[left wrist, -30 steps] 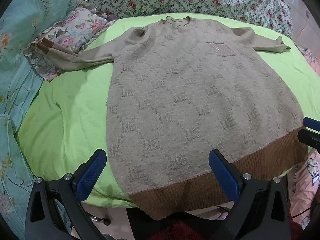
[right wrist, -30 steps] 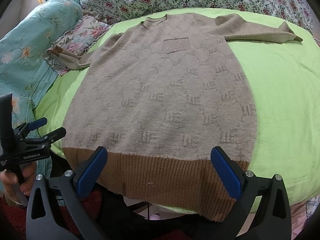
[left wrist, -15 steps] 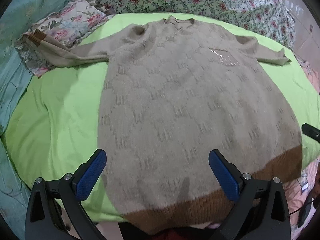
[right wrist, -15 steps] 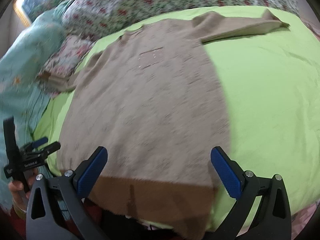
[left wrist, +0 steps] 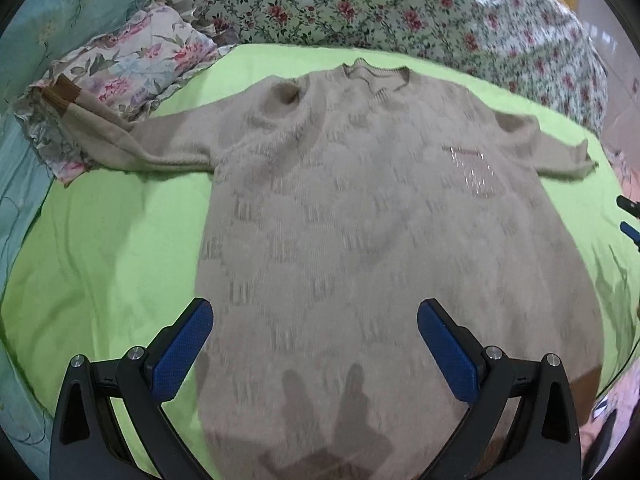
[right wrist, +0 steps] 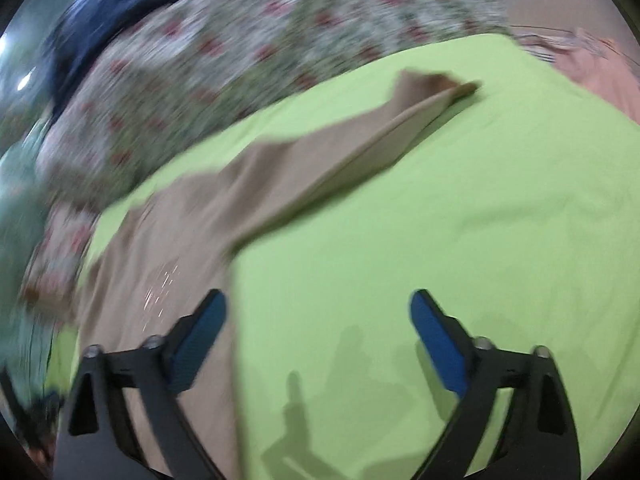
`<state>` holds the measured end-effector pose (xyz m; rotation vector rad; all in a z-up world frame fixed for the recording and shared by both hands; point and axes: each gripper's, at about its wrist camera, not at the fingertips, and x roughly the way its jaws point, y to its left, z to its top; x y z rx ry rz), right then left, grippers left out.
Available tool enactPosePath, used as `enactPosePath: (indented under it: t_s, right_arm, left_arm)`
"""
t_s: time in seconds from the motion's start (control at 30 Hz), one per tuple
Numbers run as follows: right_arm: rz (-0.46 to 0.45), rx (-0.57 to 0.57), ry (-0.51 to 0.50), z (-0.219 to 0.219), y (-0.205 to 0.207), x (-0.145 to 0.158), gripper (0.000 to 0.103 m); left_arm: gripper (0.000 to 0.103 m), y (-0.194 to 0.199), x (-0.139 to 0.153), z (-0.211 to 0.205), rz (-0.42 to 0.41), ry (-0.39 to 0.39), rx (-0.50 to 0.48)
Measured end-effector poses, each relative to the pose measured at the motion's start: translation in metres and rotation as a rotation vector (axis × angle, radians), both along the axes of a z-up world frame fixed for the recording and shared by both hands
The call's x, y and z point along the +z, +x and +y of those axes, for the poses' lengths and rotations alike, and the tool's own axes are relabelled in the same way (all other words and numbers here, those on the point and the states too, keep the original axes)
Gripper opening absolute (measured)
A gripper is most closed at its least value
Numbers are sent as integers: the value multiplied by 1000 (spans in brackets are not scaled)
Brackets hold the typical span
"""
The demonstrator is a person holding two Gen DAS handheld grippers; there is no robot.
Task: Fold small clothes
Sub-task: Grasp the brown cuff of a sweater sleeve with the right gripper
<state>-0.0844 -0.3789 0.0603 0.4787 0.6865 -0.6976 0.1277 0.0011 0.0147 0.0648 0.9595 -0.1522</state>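
A beige knit sweater (left wrist: 360, 220) with a brown hem lies flat, front up, on a lime green sheet (left wrist: 100, 248). Its left sleeve (left wrist: 120, 136) reaches onto a floral pillow; its right sleeve (right wrist: 340, 152) lies stretched across the sheet. My left gripper (left wrist: 314, 336) is open and empty above the sweater's lower body. My right gripper (right wrist: 318, 328) is open and empty above the green sheet (right wrist: 460, 220), just right of the sweater's side edge (right wrist: 160, 260). The right wrist view is blurred by motion. The right gripper's fingertips (left wrist: 628, 216) show at the left view's right edge.
A floral pillow (left wrist: 128, 64) lies at the far left, a floral quilt (left wrist: 400, 12) along the back, a teal quilt (left wrist: 24, 160) at the left. Pink cloth (right wrist: 600, 80) lies past the sheet's far right corner.
Both grippers have moved forward over the bed. The left now sits above the sweater's body, the hem nearly out of view. The right has swung right toward the right sleeve. Both stay open.
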Motion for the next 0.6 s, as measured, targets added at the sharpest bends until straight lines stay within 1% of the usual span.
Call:
enactPosePath:
  t_s: [0.03,0.07,0.1,0.13,0.23,0.27,0.33,0.4,0.43,0.47,0.53,0.57,0.6]
  right_arm:
    - [-18,-38,4,-20,2,4,76]
    - [-43,-96,2,-47,5,9,74]
    - [-62,-130,-6,-70,7,13,71]
    - [-73,-147,-13,-83,10,16,67]
    - [-132,-212,-27,-139,28,23,62]
    - [-142,-235,-22,-157,32,20,60]
    - [-158,-273,8,-182,41,13,51]
    - [-133,-306,15,-209,55,4,48]
    - [-129,-325,28,-223,62,1,44]
    - [-137,-342,46,-232,59,-4,41]
    - [-155,-347,61,-240,58,-9,23]
    - [-153,-338,58,-242,58,-10,19]
    - [-145,-328,45,-239,60,-8,12]
  left_arm:
    - [102,6,1,0,3,-4,7]
    - [102,11,2,-1,4,-11,11]
    - [102,16,2,-2,4,-17,15]
    - [102,21,1,-3,12,-20,21]
    - [102,34,-6,-10,43,-18,23]
    - [102,38,-10,-14,62,-12,21]
    - [102,45,-15,-22,82,4,14]
    - [102,48,-18,-26,87,13,11]
    - [102,49,-19,-29,86,20,8]
    - [102,50,-20,-30,85,23,5]
    - [102,51,-23,-32,83,36,-1]
    - [102,52,-24,-33,84,39,-4]
    - [102,52,-26,-33,91,40,-7]
